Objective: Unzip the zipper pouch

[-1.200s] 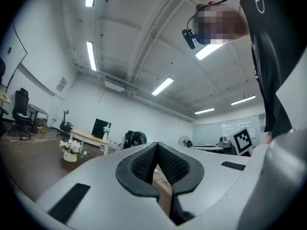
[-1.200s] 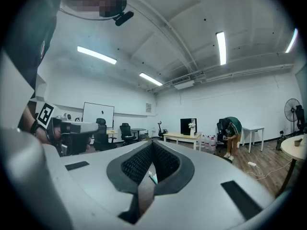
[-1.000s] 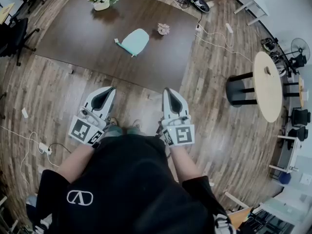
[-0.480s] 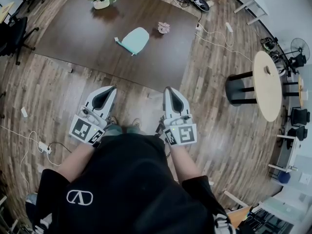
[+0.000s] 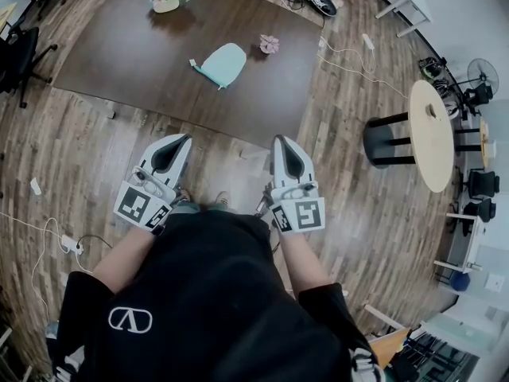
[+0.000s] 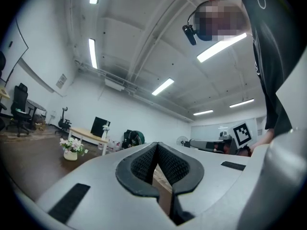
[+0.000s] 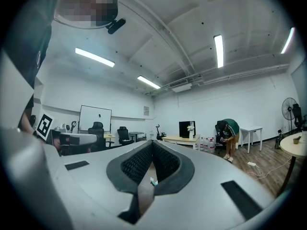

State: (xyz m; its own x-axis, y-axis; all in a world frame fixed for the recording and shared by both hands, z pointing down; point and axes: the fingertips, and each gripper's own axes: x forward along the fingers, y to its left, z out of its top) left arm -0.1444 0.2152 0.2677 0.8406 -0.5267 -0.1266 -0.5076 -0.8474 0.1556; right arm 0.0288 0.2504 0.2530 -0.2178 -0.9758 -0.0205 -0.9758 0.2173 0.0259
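Mint-green zipper pouch [image 5: 223,64] lies on the dark desk [image 5: 119,54], well apart from the left gripper [image 5: 183,138] and right gripper [image 5: 280,139], whose fingers [image 6: 141,164] are clenched empty over the wooden floor [image 5: 358,213].

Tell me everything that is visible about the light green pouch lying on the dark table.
The zipper pouch is pale mint green with a rounded, half-oval outline, and it looks soft. It lies flat near the middle of the dark brown table. A small white tab sticks out at its left end. It is too small to tell whether the zipper is open or shut. Nothing touches it except the table: the left tongs and the right tongs are far from it.
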